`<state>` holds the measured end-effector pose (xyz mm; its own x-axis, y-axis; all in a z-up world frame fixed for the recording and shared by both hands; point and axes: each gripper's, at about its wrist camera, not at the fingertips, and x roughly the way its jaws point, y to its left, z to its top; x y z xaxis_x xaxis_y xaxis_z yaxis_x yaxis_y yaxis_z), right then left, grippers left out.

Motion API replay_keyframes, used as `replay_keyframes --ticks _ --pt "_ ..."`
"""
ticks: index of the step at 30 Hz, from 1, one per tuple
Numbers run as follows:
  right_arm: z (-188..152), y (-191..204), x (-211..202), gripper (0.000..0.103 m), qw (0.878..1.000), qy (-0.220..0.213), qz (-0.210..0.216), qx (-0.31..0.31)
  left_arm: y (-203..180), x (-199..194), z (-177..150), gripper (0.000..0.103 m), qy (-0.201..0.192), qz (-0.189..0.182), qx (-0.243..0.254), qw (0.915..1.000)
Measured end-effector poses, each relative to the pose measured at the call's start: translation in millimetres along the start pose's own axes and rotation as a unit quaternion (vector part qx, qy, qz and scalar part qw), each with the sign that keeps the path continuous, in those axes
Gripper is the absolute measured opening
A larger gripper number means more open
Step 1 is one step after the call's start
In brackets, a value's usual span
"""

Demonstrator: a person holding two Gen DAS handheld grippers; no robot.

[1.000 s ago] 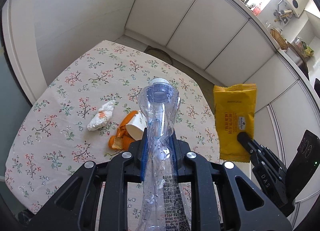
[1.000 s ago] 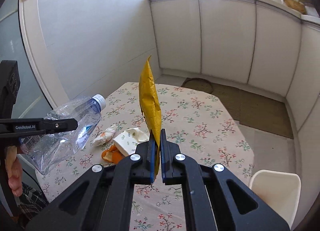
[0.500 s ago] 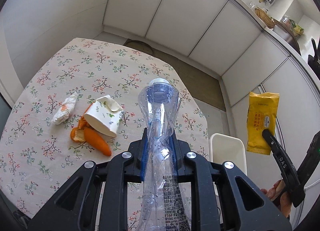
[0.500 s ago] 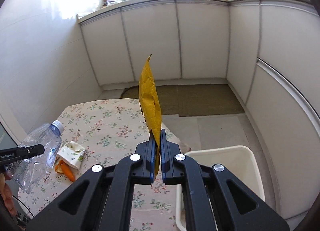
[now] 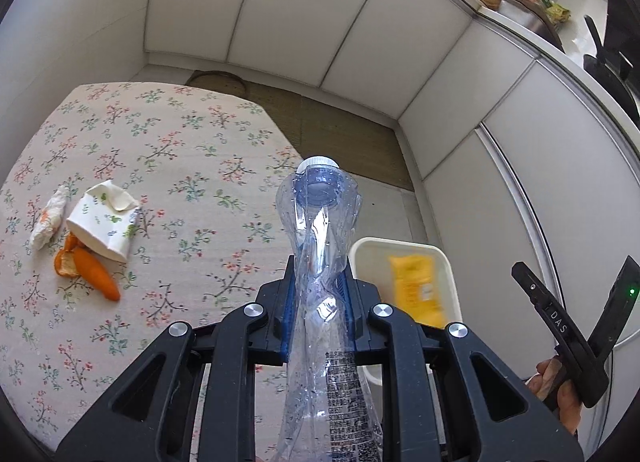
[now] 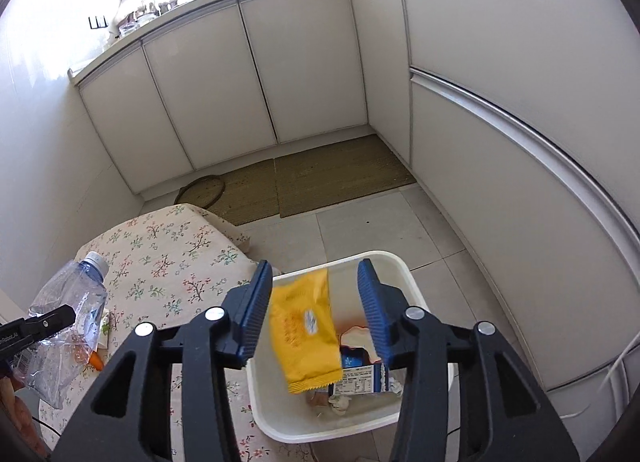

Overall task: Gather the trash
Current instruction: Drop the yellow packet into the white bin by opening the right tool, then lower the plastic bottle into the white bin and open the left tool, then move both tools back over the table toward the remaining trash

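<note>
My left gripper (image 5: 318, 282) is shut on a crushed clear plastic bottle (image 5: 320, 246) with a white cap, held over the table's right edge; it also shows in the right wrist view (image 6: 68, 322). My right gripper (image 6: 314, 310) is open above the white trash bin (image 6: 404, 270). A yellow snack wrapper (image 6: 306, 336) is free between its fingers, falling into the bin; it shows blurred in the left wrist view (image 5: 416, 288) inside the bin (image 5: 368, 258). On the floral table (image 5: 180, 165) lie a paper cup (image 5: 102, 227), orange peel (image 5: 86, 272) and a crumpled tissue (image 5: 48, 217).
The bin holds other scraps, including a blue and white packet (image 6: 360, 378). White cabinets (image 6: 280, 73) line the walls, with a woven mat (image 6: 304, 177) on the tiled floor. The right gripper's body shows at the left wrist view's right edge (image 5: 560, 326).
My right gripper has swung over the bin and opened, letting go of the yellow wrapper, which drops into the bin. My left gripper has moved right with the bottle.
</note>
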<state>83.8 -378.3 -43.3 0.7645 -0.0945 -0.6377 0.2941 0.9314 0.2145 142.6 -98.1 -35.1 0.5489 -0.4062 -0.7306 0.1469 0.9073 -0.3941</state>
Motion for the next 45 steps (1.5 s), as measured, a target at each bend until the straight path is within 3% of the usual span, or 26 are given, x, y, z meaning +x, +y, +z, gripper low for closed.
replay_keyframes --ticks 4,14,22,23,27,30,34,39,45 --pt "1.2 -24.3 -9.6 0.080 0.999 -0.022 -0.042 0.017 -34.6 10.3 -3.5 0.019 -0.003 -0.027 0.032 0.9991" --pt "6.1 -82.3 -19.2 0.081 0.992 -0.039 -0.111 0.055 -99.5 50.4 -14.1 0.019 0.018 -0.063 0.074 0.9951" --pt "7.5 -110.5 -26.6 0.094 0.984 -0.053 -0.153 0.077 -139.3 77.9 -17.7 0.020 0.042 -0.093 0.093 0.9904" --pt "7.3 -114.1 -26.7 0.095 0.983 -0.052 -0.156 0.079 -142.5 81.8 -17.7 0.025 0.047 -0.097 0.091 0.9900" --pt "6.8 -124.4 -26.5 0.096 0.981 -0.046 -0.168 0.090 -148.8 90.2 -18.6 0.064 0.056 -0.109 0.086 0.9887" --pt "6.9 -128.7 -25.6 0.096 0.980 -0.041 -0.169 0.097 -153.8 91.4 -18.8 0.074 0.056 -0.116 0.093 0.9873" --pt "6.7 -122.5 -25.5 0.096 0.981 -0.040 -0.169 0.085 -154.6 86.7 -20.8 0.081 0.048 -0.096 0.103 0.9889" --pt "7.2 -99.0 -23.6 0.096 0.983 -0.044 -0.174 0.047 -150.0 75.0 -20.5 0.092 0.017 -0.041 0.135 0.9899" --pt "5.5 -64.4 -25.0 0.096 0.980 -0.062 -0.188 0.002 -131.8 58.8 -10.4 0.096 -0.019 0.034 0.154 0.9873"
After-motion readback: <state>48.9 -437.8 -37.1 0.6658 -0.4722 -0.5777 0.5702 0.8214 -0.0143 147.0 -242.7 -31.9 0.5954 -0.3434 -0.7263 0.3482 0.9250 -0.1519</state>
